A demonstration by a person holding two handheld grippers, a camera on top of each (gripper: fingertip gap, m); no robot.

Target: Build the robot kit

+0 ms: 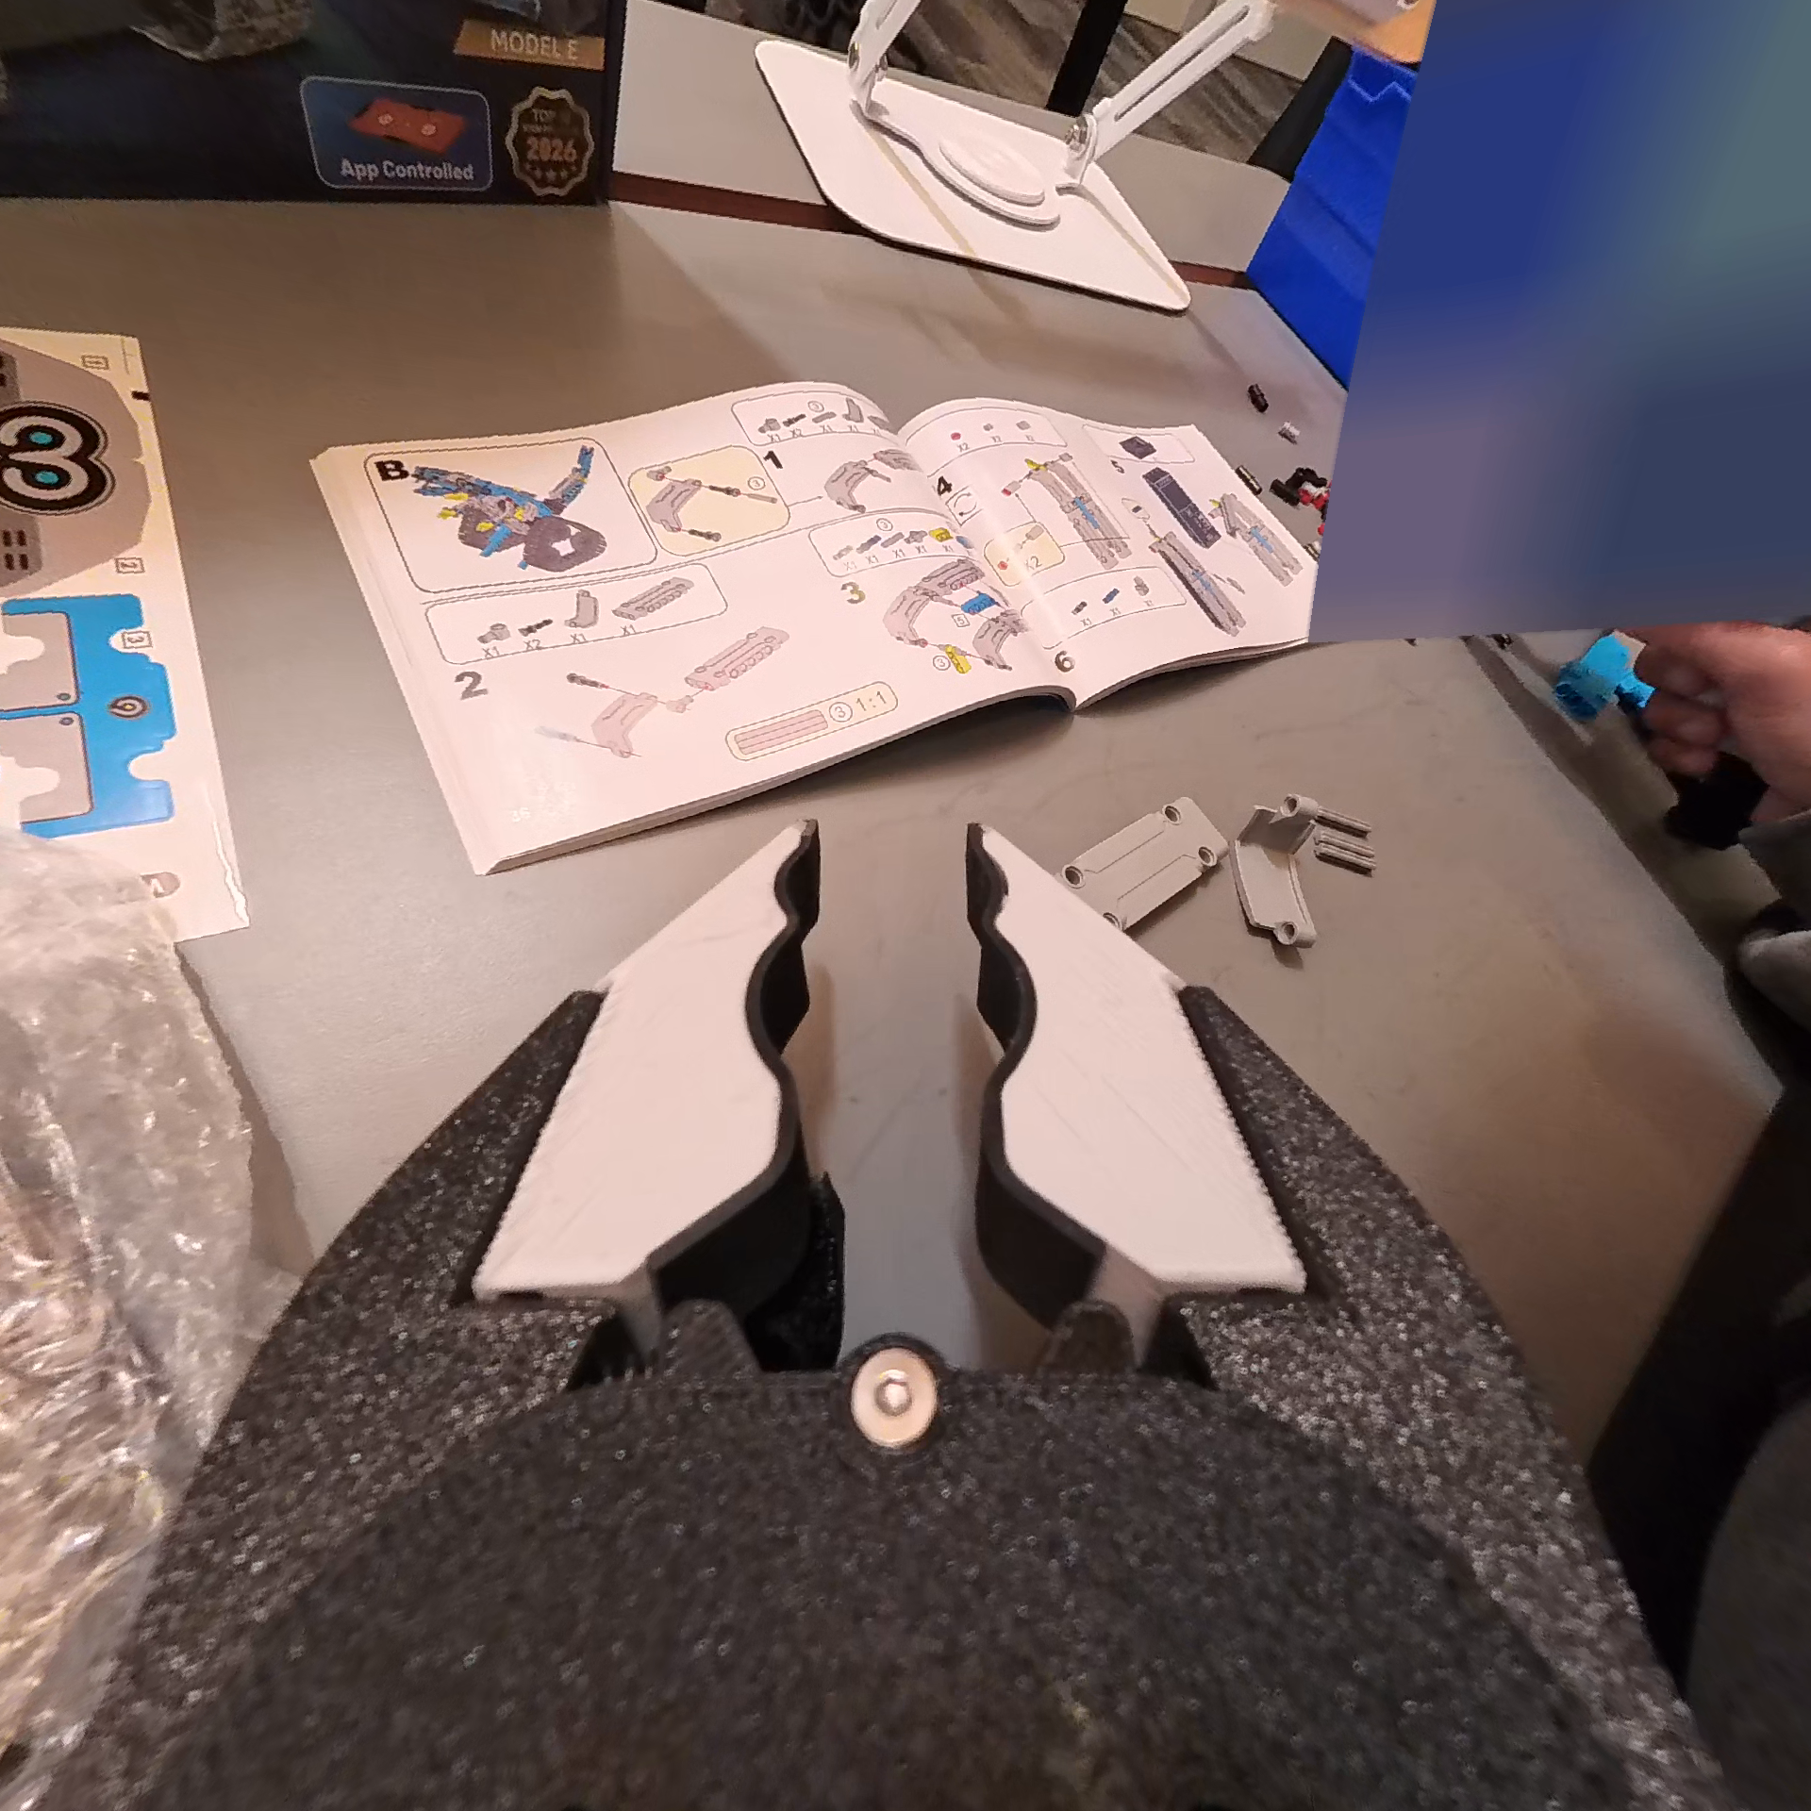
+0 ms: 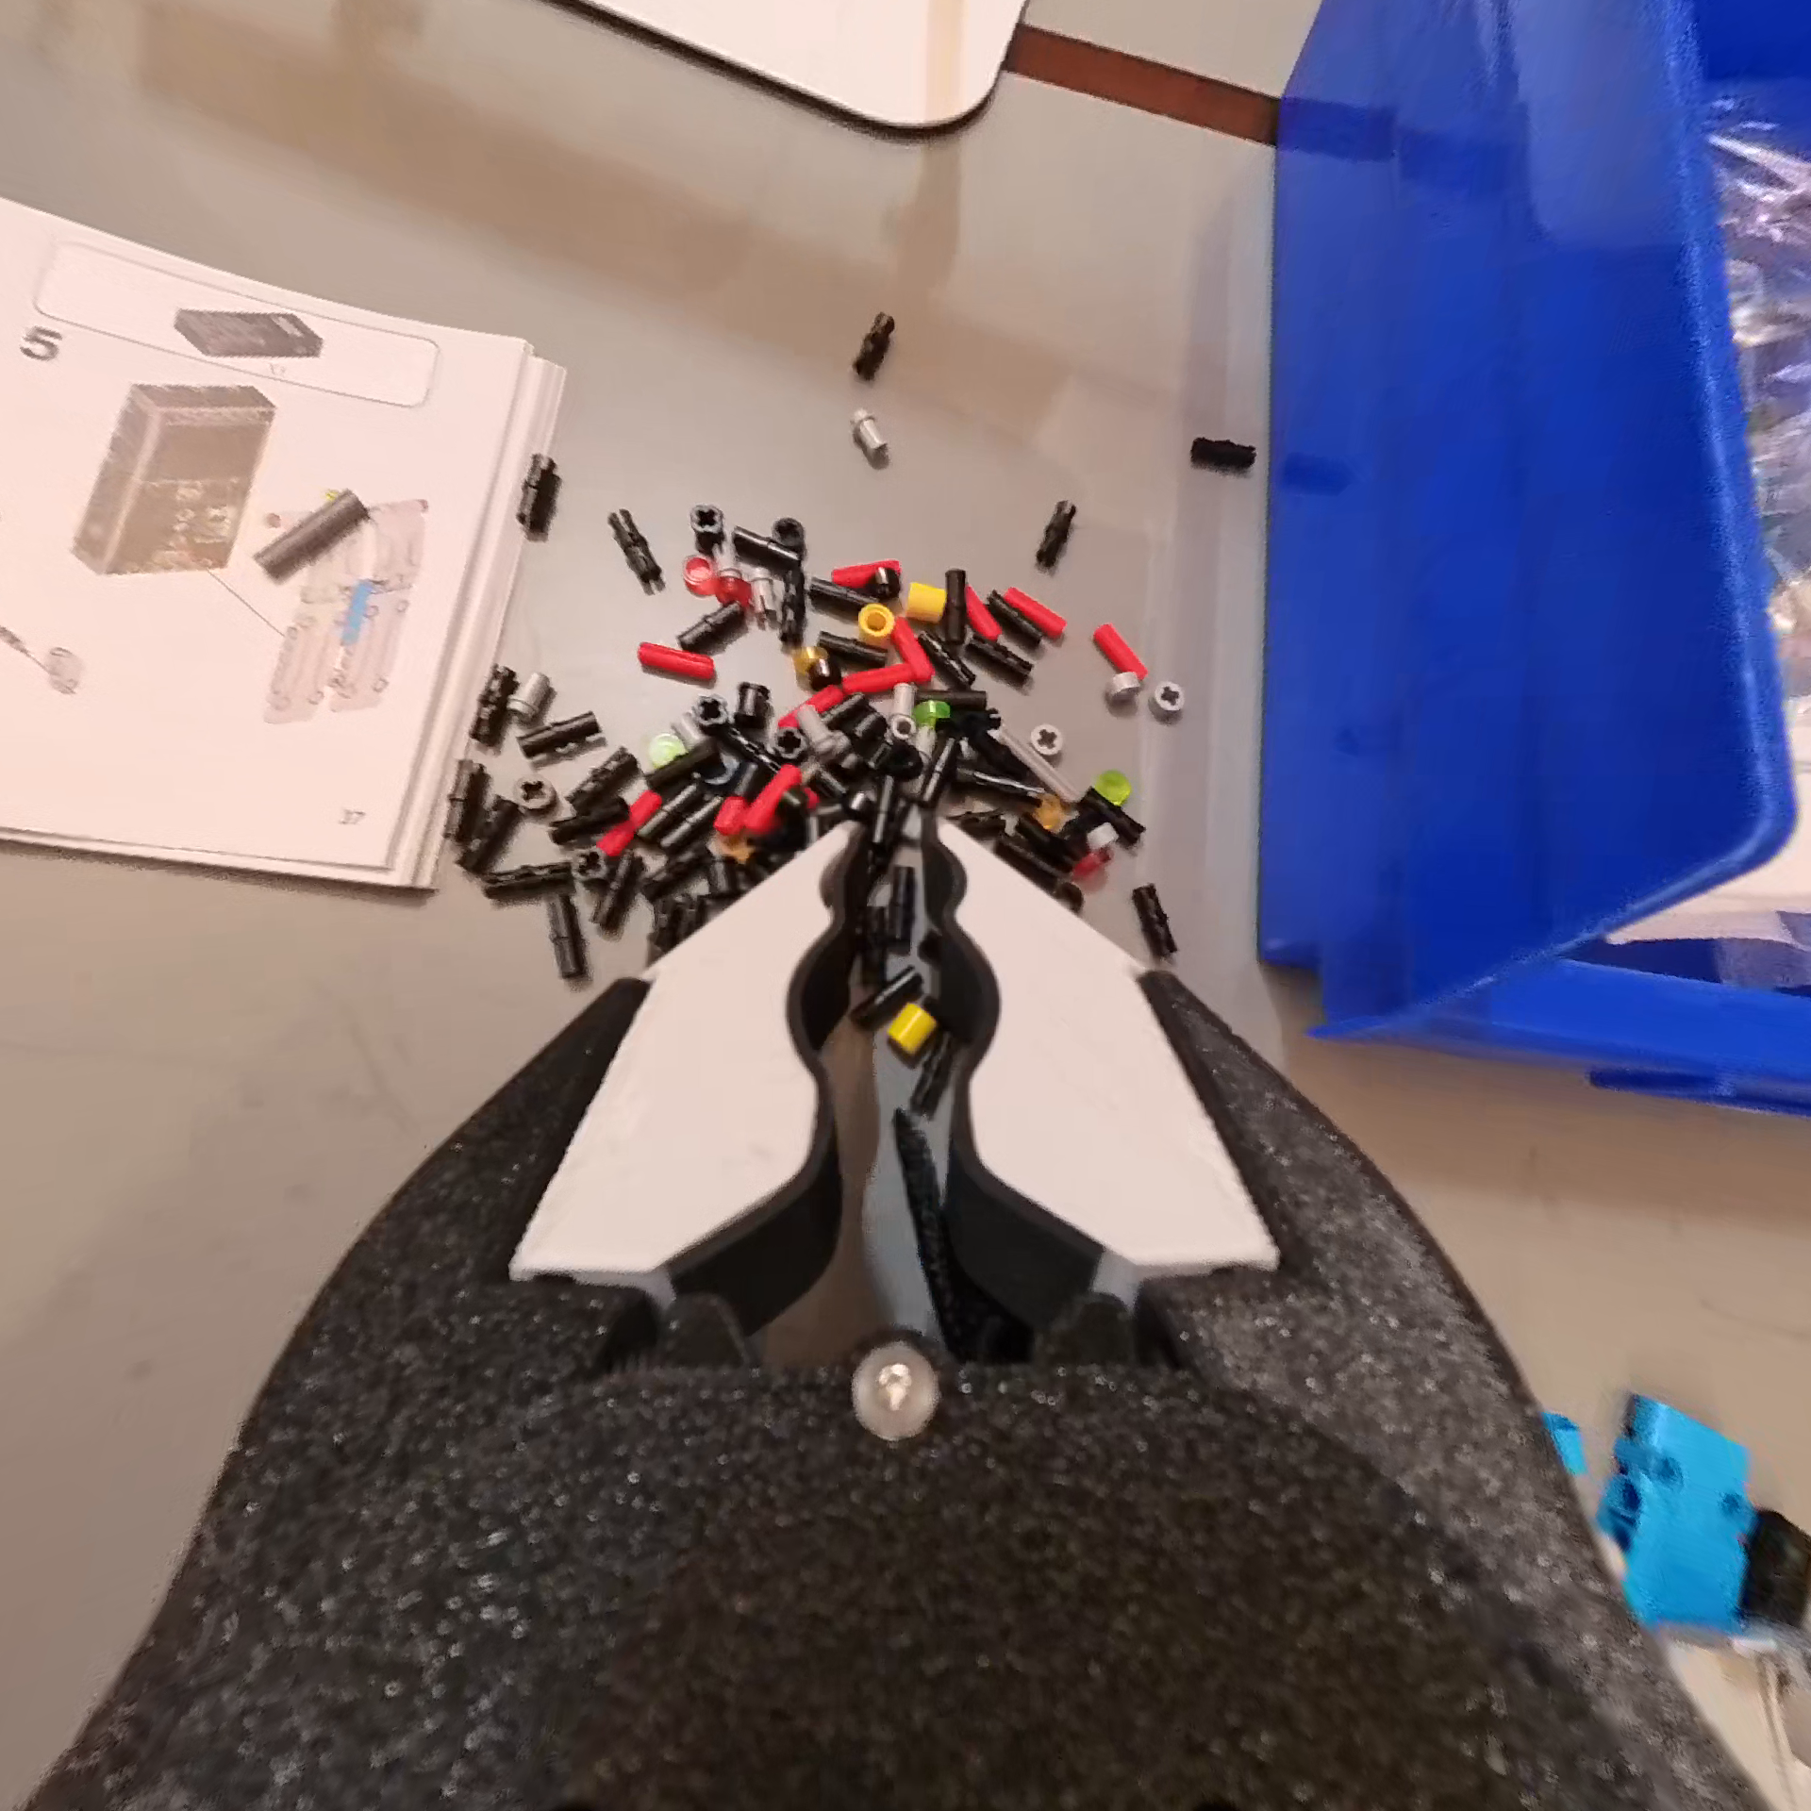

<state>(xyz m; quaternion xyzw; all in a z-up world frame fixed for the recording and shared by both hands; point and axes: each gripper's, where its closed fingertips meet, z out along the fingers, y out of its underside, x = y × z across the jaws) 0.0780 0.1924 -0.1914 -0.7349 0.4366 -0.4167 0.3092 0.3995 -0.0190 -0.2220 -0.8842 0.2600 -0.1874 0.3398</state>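
My left gripper [image 1: 892,843] is open and empty, low over the grey table, just in front of an open instruction booklet [image 1: 784,588]. Two grey building parts [image 1: 1147,872] [image 1: 1274,872] lie just right of its right fingertip. My right gripper [image 2: 890,833] is over the near edge of a pile of small black, red, yellow and green pins [image 2: 862,686]. Its jaws are almost together, with a black pin [image 2: 885,813] between the tips. More pins show through the gap lower down.
A blue bin [image 2: 1470,490] stands right of the pile, also in the left wrist view [image 1: 1313,225]. Bubble wrap [image 1: 98,1176] and a sticker sheet [image 1: 88,637] lie left. A dark box [image 1: 343,98] and white stand [image 1: 980,176] stand behind. A hand [image 1: 1735,706] holds a blue part [image 1: 1597,676]. Tip to tip, the grippers are about 40 centimeters apart.
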